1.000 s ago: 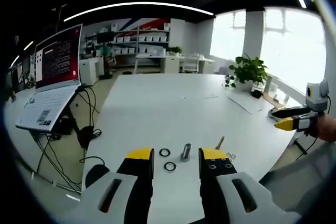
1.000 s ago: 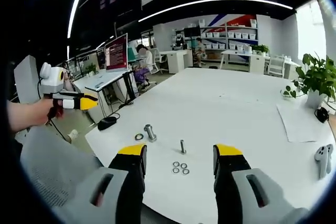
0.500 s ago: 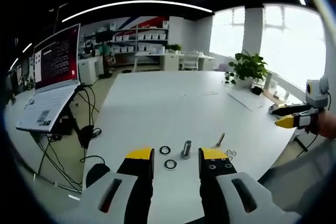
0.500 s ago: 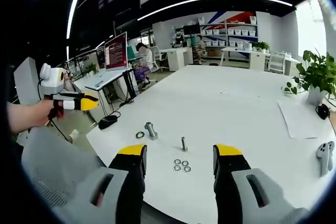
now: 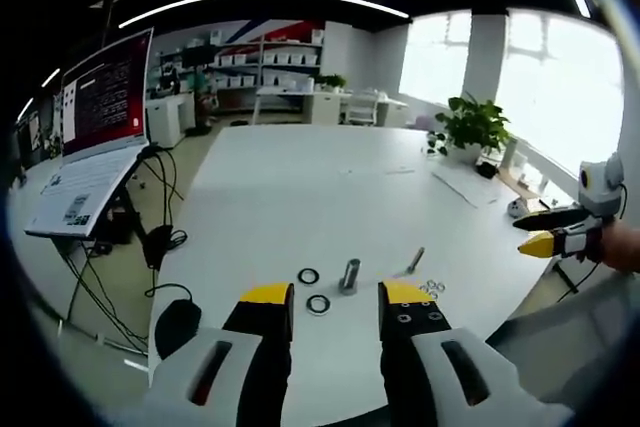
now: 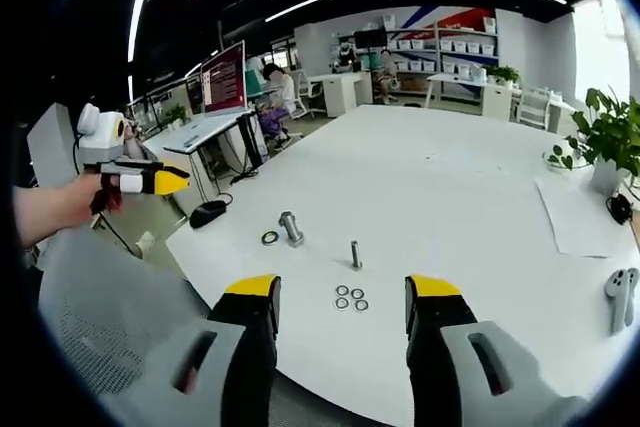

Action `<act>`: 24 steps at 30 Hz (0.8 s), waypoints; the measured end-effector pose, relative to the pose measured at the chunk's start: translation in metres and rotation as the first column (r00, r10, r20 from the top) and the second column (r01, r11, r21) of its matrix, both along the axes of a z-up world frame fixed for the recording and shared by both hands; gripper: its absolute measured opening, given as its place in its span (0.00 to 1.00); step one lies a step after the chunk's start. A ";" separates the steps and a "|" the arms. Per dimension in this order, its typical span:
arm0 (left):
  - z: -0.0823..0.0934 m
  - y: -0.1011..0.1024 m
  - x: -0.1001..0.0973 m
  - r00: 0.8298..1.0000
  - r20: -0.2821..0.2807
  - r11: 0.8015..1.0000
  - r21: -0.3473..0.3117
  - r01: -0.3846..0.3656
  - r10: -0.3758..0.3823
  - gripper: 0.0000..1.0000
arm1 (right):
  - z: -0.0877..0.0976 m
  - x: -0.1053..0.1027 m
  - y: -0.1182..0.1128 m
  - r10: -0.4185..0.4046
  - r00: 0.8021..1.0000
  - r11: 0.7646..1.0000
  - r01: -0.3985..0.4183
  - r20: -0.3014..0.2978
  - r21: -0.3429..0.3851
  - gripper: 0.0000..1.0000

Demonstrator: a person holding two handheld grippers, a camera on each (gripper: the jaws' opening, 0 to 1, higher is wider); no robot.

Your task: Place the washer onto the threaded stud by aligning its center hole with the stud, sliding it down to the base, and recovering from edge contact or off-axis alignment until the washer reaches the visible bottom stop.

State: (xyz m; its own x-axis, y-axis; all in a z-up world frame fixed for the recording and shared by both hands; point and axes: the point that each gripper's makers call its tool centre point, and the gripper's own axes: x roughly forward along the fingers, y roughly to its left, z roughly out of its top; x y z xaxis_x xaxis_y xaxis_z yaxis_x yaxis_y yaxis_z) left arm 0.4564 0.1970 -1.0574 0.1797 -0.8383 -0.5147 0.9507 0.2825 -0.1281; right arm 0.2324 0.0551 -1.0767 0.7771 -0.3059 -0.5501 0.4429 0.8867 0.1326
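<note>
Three washers (image 6: 351,298) on table between spread right jaws, untouched; left jaws spread

Left gripper (image 5: 335,309): 2 yellow-tipped jaws spread apart, nothing between them, held level above near edge of surface (image 5: 300,197). In right gripper view it shows at far left, gripped by hand (image 6: 75,202), jaws pointing right. Right gripper (image 6: 342,302): jaws wide apart, empty. In left gripper view it shows at far right, held by hand (image 5: 622,245), tips pointing left.
</note>
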 end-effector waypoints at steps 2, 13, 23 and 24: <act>-0.004 0.001 0.001 1.000 -0.005 1.000 0.011 0.002 -0.002 0.32 | 0.000 -0.001 0.002 0.000 1.000 1.000 0.000 -0.002 0.004 0.53; -0.024 -0.006 -0.002 0.998 -0.063 0.994 0.103 0.030 -0.023 0.34 | -0.001 0.000 0.000 -0.001 1.000 1.000 0.001 -0.002 0.015 0.52; -0.060 -0.022 0.006 0.994 -0.084 0.967 0.238 0.095 -0.077 0.35 | -0.004 0.000 0.002 0.002 1.000 0.999 -0.001 -0.009 0.035 0.52; -0.065 -0.025 0.005 0.992 -0.092 0.960 0.258 0.109 -0.088 0.35 | -0.004 0.000 0.002 0.001 1.000 0.999 -0.001 -0.008 0.036 0.52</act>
